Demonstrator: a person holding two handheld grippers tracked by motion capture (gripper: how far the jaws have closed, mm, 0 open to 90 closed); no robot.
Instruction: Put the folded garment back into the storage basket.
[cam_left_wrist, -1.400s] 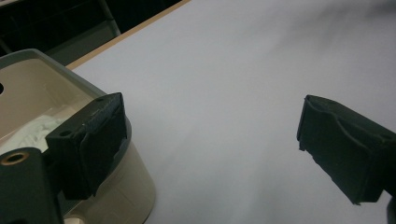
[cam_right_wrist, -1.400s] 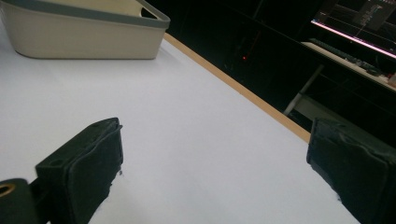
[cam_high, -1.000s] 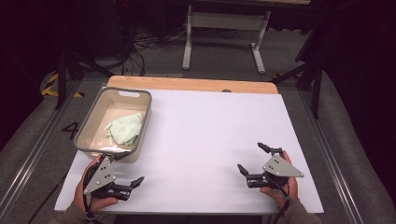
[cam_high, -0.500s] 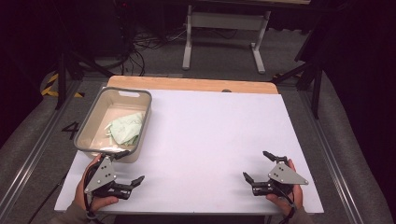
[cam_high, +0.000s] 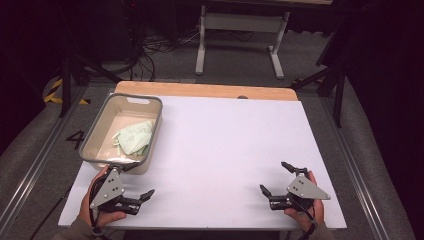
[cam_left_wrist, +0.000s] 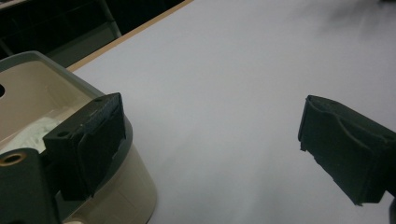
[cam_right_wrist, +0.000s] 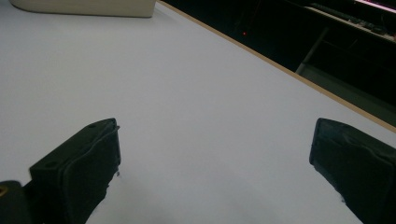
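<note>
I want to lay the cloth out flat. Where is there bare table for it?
The white table is bare from the bin across to its right edge, and between the left gripper and right gripper. It is crowded at the near-left corner, where the bin holding the green cloth sits.

Even overhead light keeps the white table (cam_high: 225, 145) bright while the surrounding room falls into darkness, shadows stay faint, the high view is slightly soft, and both gripper views blur their near black jaws.
</note>
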